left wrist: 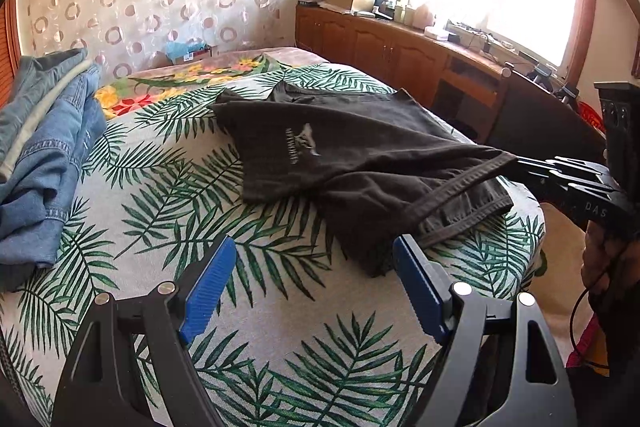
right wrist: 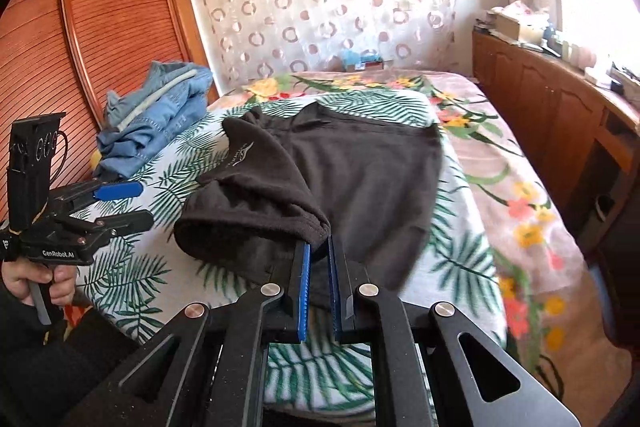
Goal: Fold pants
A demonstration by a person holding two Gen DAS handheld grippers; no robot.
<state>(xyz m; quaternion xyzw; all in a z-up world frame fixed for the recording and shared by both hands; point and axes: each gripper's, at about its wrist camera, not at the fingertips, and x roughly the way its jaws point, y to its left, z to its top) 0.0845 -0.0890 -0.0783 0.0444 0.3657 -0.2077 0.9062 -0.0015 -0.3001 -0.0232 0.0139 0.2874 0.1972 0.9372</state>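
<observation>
Black pants [left wrist: 360,147] with a small pale logo lie across the palm-leaf bedspread [left wrist: 160,187]. My right gripper [right wrist: 319,247] is shut on a hemmed edge of the black pants [right wrist: 360,167] and holds that edge raised off the bed, the cloth draping back in a fold. In the left wrist view the right gripper [left wrist: 520,163] pinches the banded edge from the right. My left gripper [left wrist: 316,243] is open, hovering over the bedspread, its right finger beside the pants' near corner, nothing between the pads. The left gripper [right wrist: 140,203] shows at the left, held by a hand [right wrist: 40,279].
A heap of blue jeans [left wrist: 44,147] sits at the bed's left side, near a slatted wooden wardrobe [right wrist: 100,27]. A wooden cabinet [left wrist: 380,43] with clutter runs under the bright window on the right. A floral blanket [right wrist: 520,195] covers the bed's right part.
</observation>
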